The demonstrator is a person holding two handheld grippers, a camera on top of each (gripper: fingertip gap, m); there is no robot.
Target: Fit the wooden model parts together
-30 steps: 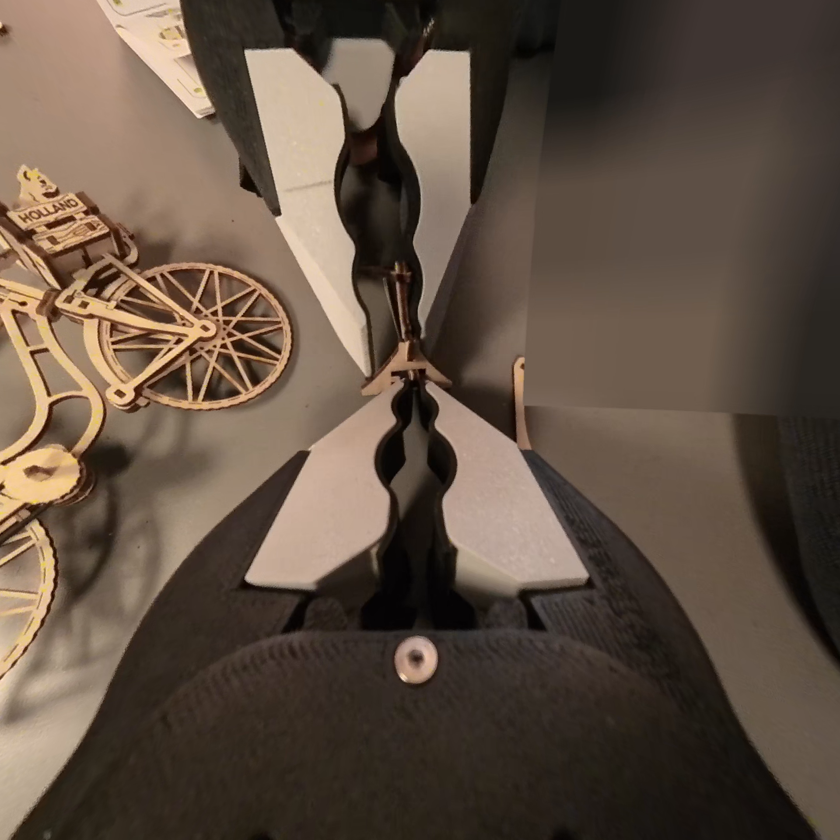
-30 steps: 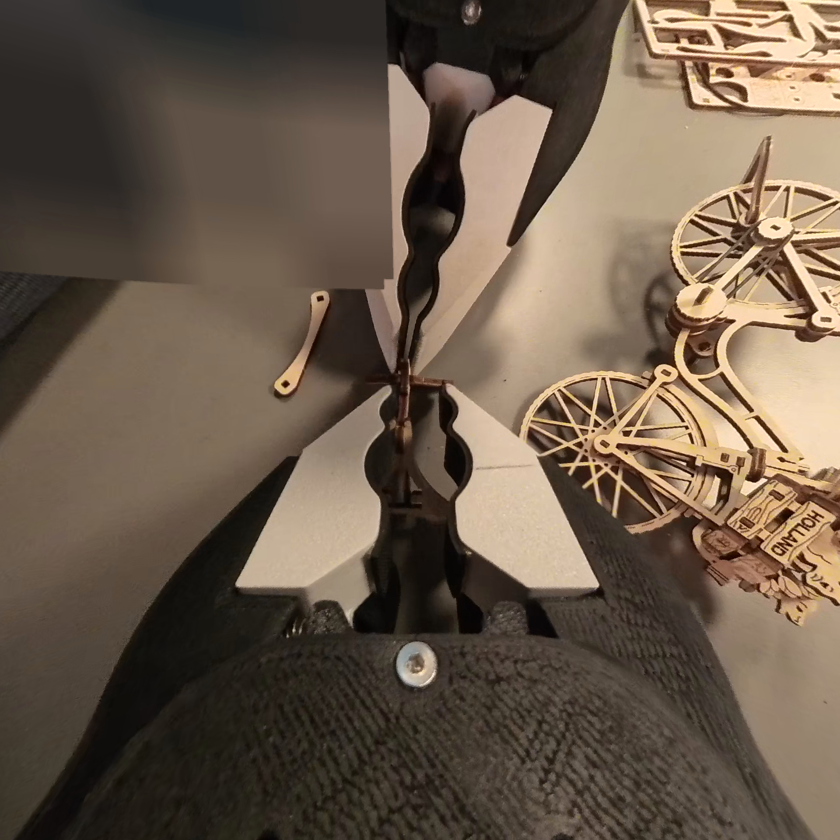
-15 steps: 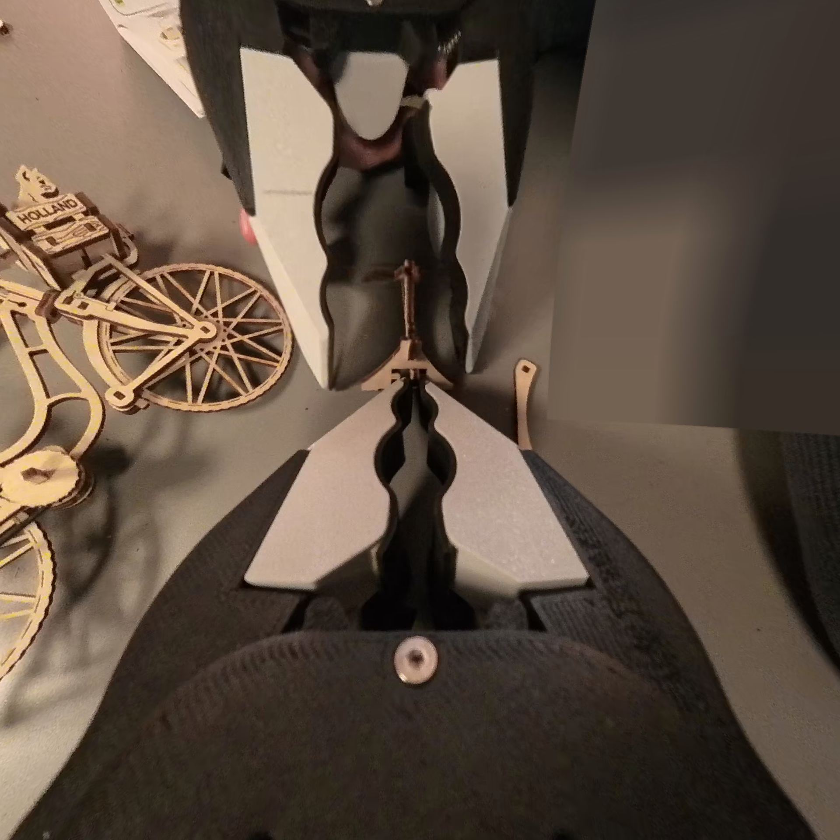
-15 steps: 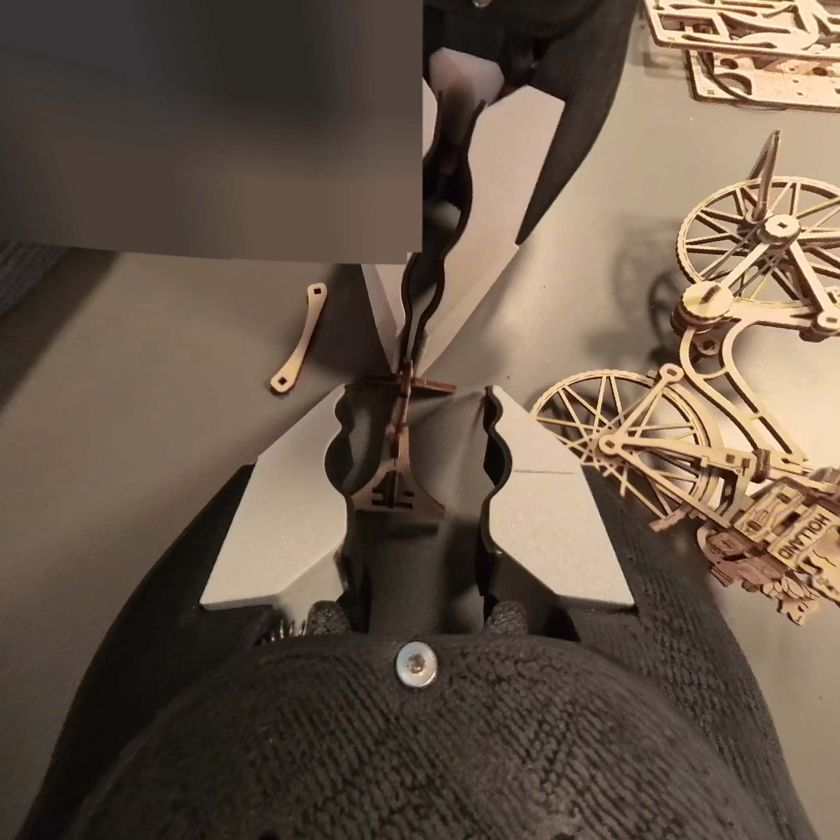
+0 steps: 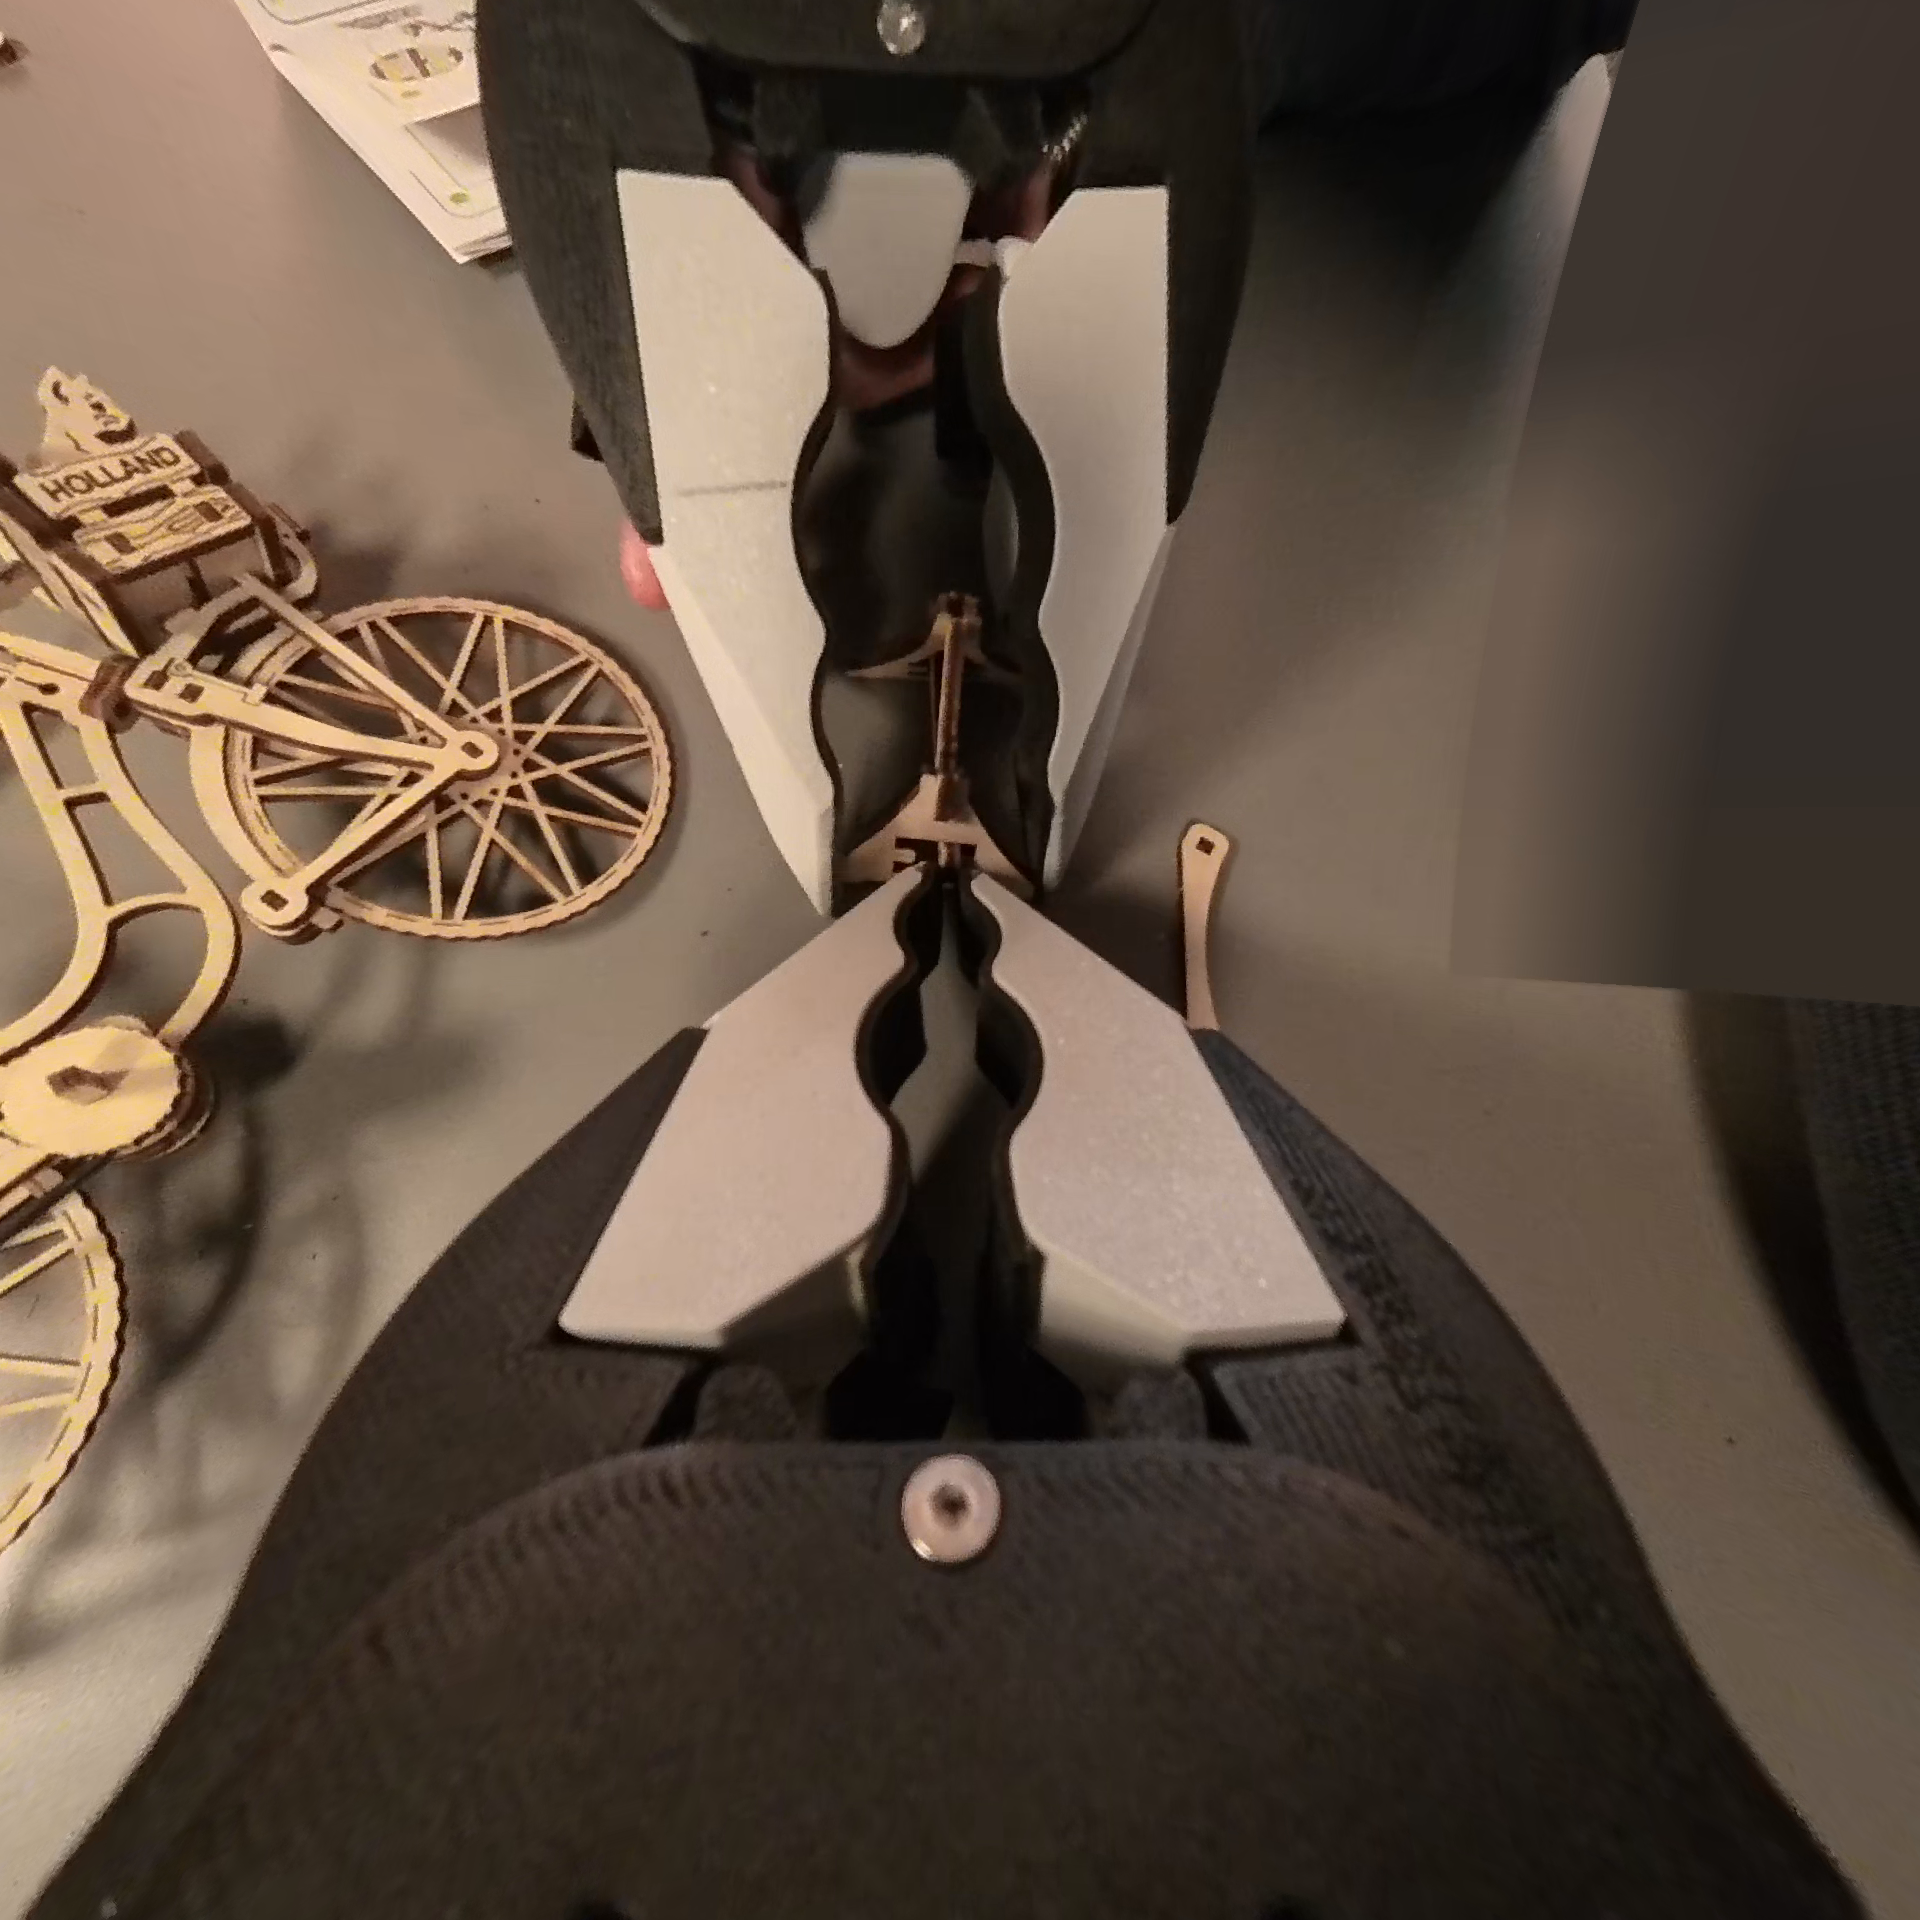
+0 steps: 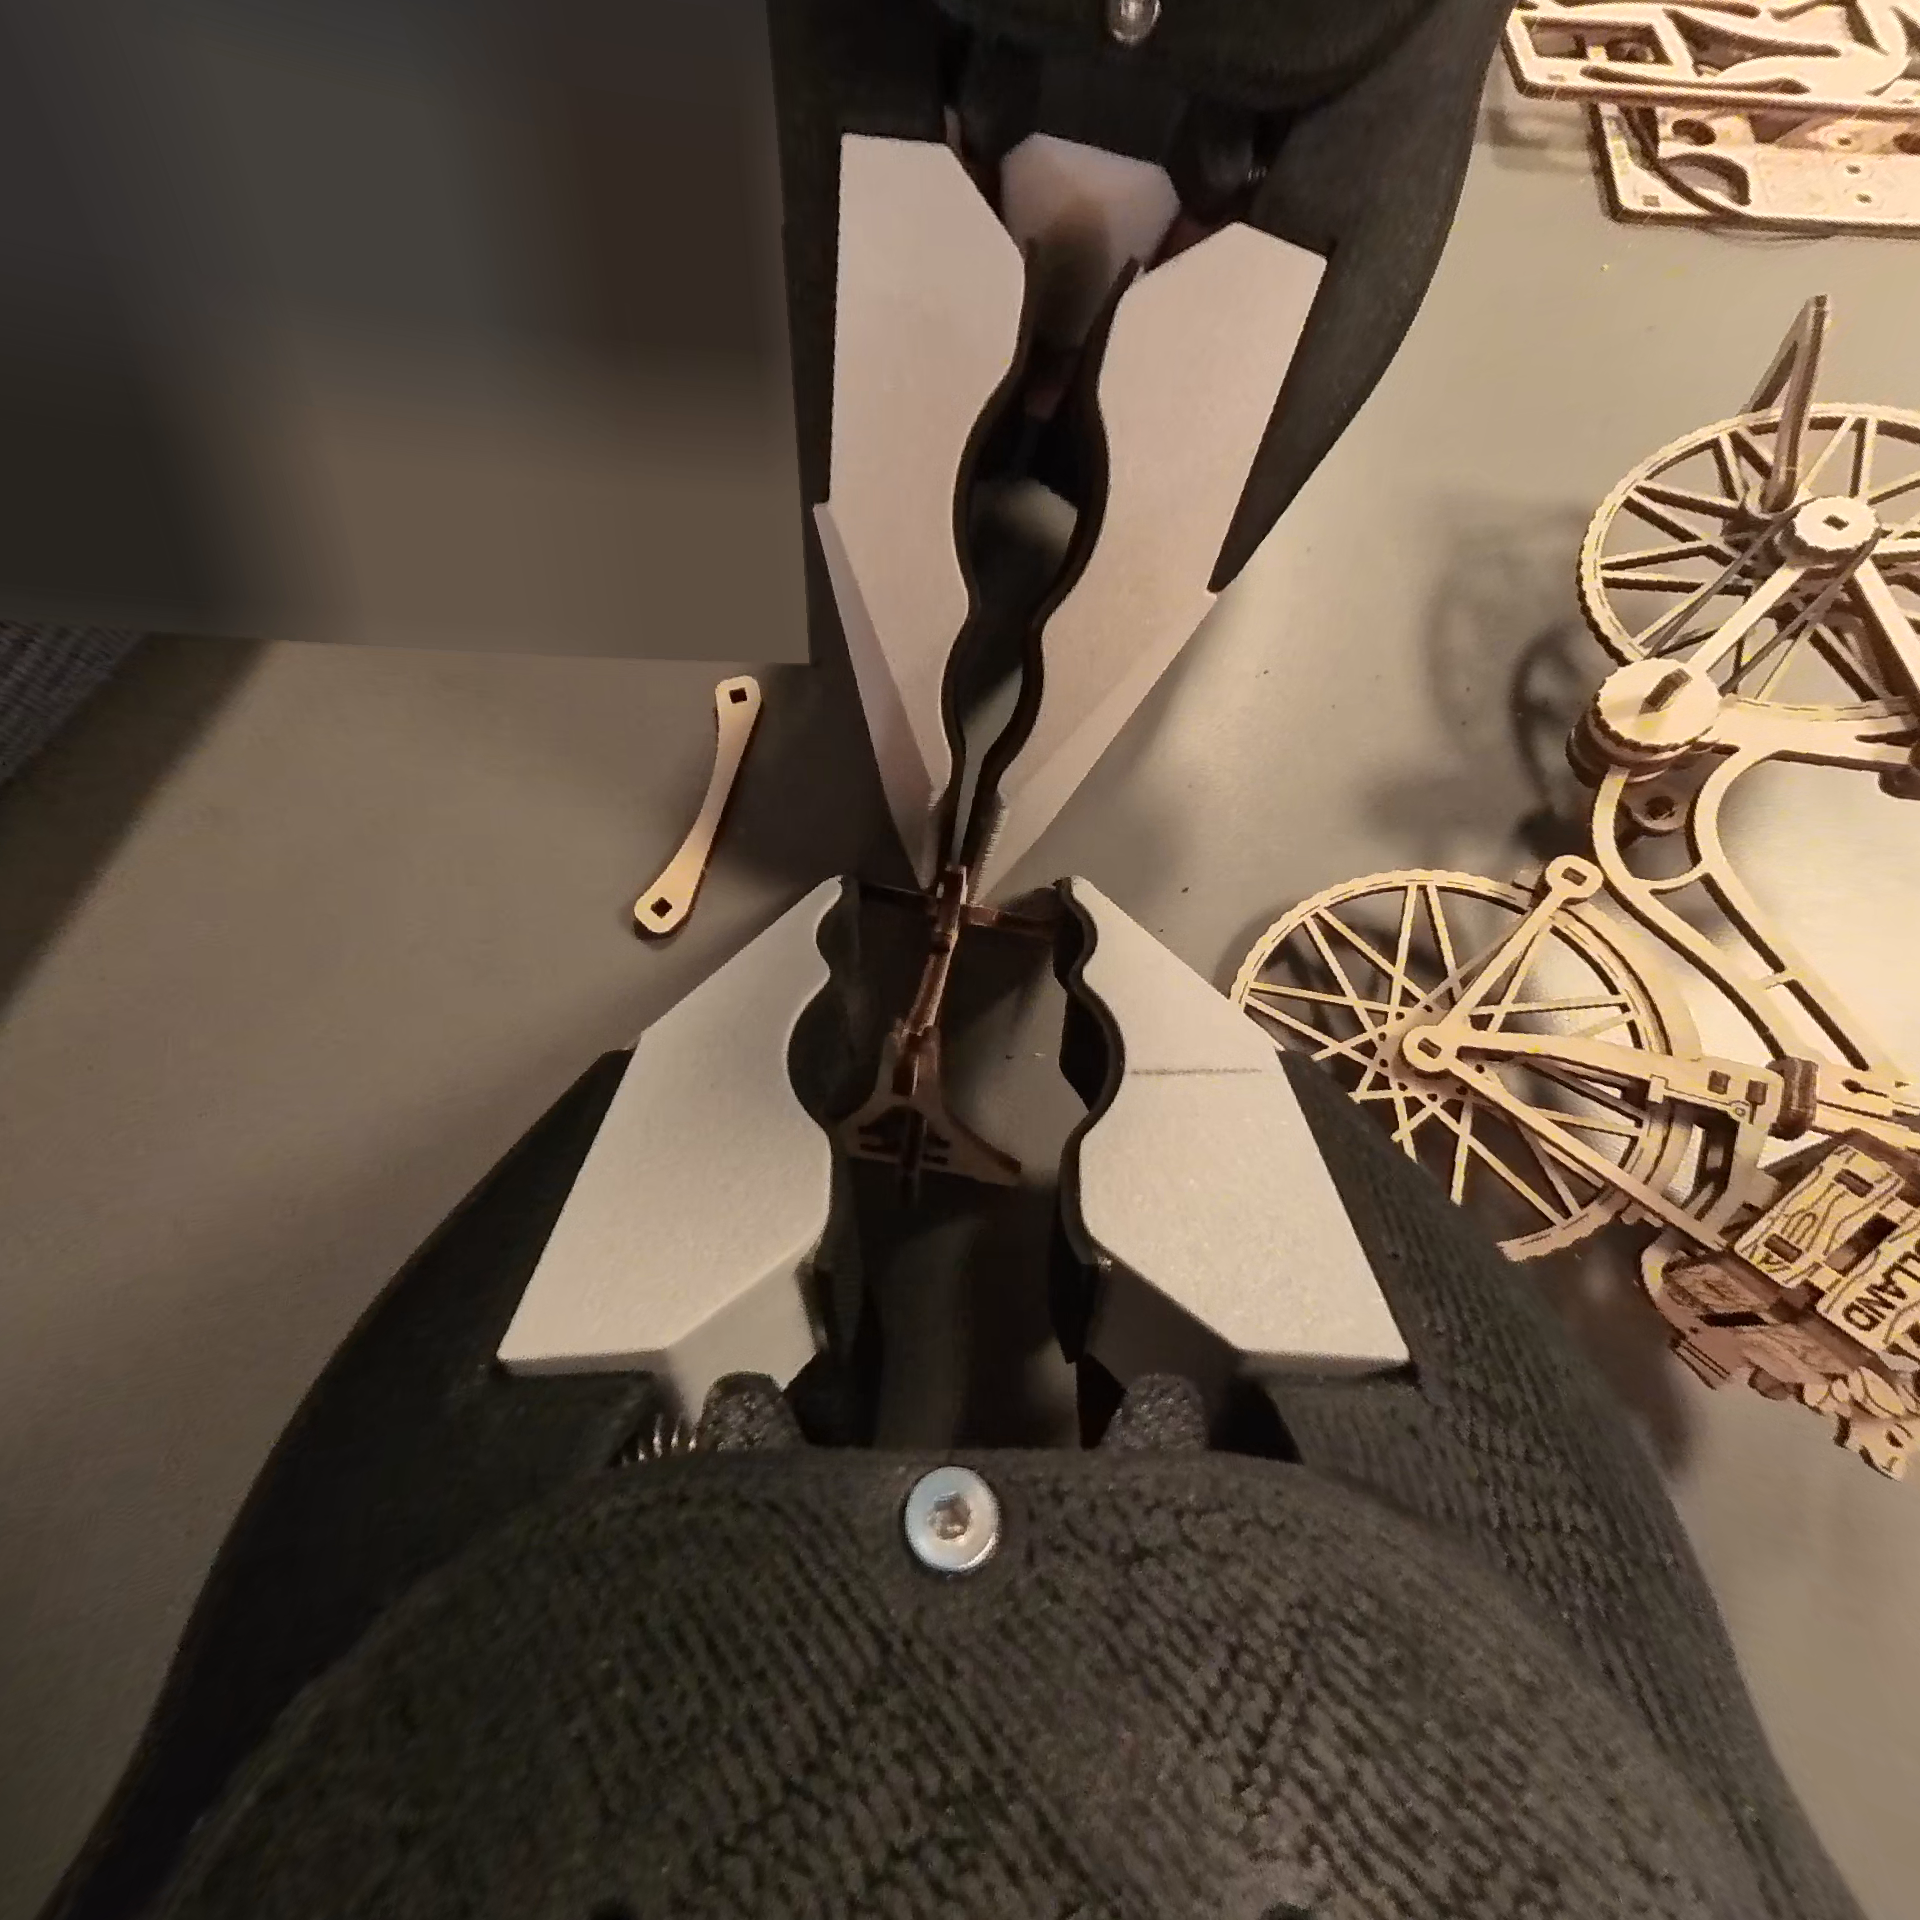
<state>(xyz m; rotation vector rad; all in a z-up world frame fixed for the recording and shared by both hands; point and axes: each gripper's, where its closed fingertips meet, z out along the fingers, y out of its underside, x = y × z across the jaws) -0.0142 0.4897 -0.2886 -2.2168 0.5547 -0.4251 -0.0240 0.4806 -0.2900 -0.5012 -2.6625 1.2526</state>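
A small wooden sub-assembly [image 5: 948,727], a thin stem with a triangular bracket at each end, hangs above the grey table. My left gripper [image 5: 948,883] is shut on its near end. My right gripper [image 6: 956,896] faces the left one tip to tip and is open, with its fingers [image 6: 727,1122] on either side of the sub-assembly [image 6: 920,1049] and a gap on both sides. In the right wrist view the left gripper [image 6: 951,868] pinches the far end. In the left wrist view the right gripper [image 5: 935,862] stands open around the stem.
A built wooden bicycle model [image 5: 416,748] lies on the table beside the grippers and also shows in the right wrist view [image 6: 1455,1049]. A loose curved wooden strip [image 6: 701,821] lies on the other side. Sheets of punched parts [image 6: 1714,125] and a printed paper [image 5: 416,104] lie at the far edges. My two grippers' fingertips are within a few centimetres of each other.
My right gripper was shut on the sub-assembly, opened wide off it, and has now narrowed somewhat while still open. My left gripper has kept its hold and barely moved.
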